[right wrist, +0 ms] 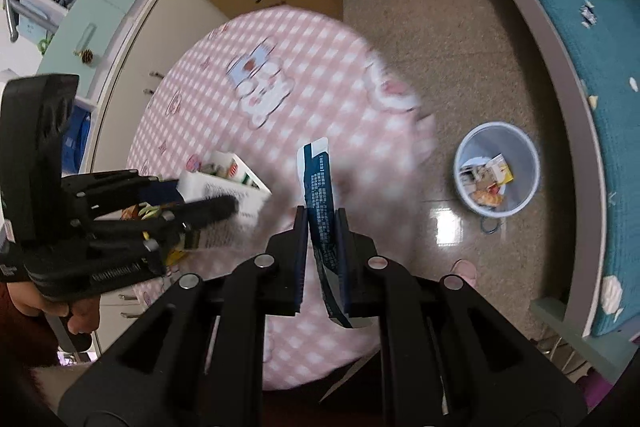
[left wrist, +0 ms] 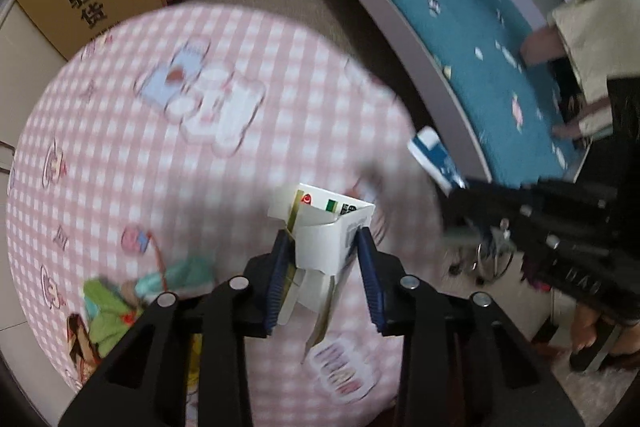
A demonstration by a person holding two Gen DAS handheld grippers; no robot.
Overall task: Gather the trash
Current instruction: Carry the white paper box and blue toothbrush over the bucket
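You are in the carrying step: both pieces of trash are picked up and neither is binned yet. Your left hand-held gripper (left wrist: pixel 324 247) pinches a white carton (left wrist: pixel 332 227) by its sides, held above the pink checked table (left wrist: pixel 160 155). Your right hand-held gripper (right wrist: pixel 322 227) is pressed nearly together on a flat blue-and-white wrapper (right wrist: pixel 320 195), which stands on edge between the pads. The pale blue trash bin (right wrist: pixel 496 173) sits on the floor beside the table, near the bed (right wrist: pixel 580 67), already holding a few scraps. Next, I judge, you swing each load over the bin's mouth and let go only once it is squarely above; the light wrapper could drift past the rim.
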